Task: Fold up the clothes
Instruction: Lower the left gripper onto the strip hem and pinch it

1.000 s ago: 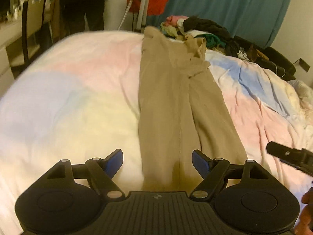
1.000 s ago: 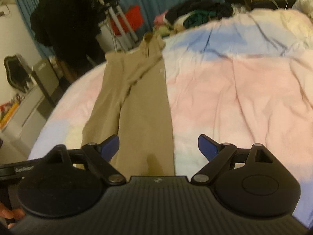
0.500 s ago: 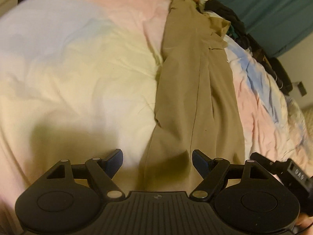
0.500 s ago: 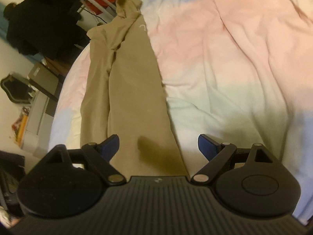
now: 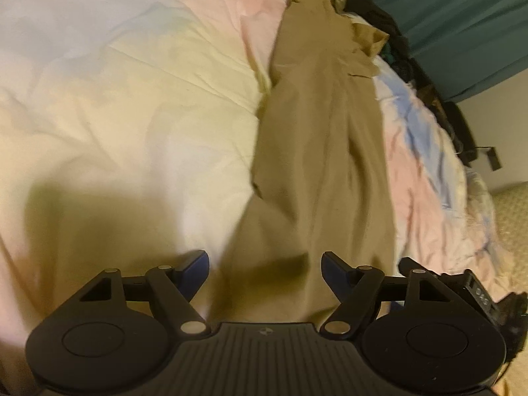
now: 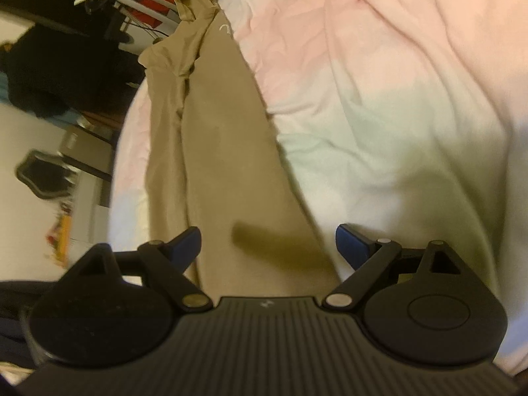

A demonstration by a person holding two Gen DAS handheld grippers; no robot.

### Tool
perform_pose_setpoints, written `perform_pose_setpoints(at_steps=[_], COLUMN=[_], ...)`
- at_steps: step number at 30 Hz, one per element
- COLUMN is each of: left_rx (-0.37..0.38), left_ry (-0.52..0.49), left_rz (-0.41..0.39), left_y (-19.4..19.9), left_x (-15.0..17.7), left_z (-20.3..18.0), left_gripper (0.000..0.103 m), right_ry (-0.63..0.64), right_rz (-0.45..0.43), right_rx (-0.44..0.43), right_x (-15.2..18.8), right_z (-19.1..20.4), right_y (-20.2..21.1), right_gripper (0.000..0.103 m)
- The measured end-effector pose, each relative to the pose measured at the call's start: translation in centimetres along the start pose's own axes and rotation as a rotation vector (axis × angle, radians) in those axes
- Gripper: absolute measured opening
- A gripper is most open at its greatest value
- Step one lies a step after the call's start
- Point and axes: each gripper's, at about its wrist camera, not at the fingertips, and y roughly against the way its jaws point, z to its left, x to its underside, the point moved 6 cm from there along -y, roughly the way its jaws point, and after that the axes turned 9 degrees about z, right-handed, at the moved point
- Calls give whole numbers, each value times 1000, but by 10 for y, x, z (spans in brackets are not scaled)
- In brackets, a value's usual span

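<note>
tan trousers (image 5: 316,151) laid lengthwise down the bed (image 5: 125,105), near end between both grippers, left gripper (image 5: 265,265) jaws closing, nothing pinched, right gripper (image 6: 268,242) jaws wide

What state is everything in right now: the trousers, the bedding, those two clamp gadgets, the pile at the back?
Trousers: laid out lengthwise on the bed, legs together, not yet folded across.
Duvet: spread out, lightly creased.
Left hand-held gripper: jaws closing, trouser hem between them, pads not pressing.
Right hand-held gripper: open over the hem.
Clothes pile: heaped, unfolded.
</note>
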Motion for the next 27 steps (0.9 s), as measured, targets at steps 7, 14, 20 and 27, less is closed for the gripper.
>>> perform_pose_setpoints(at_steps=[7,14,20,27], left_rx=[57,68,89,97], left_ry=[30,63,63,87], left_rz=[17,46,56,51], left_y=[-1,-12,-15,-12], left_x=[3,-1,1,5], left_z=[0,3,2,7], left_gripper=[71,65,57,47], right_ry=[22,-23,-3,-35], right_rz=[-51,-43,-67,-49], right_rx=[-87,-49,74,-40], right_x=[5,1,5,5], right_z=[14,5,-6,-3], right_y=[14,8,7,10], right_gripper=[83,77,75,54])
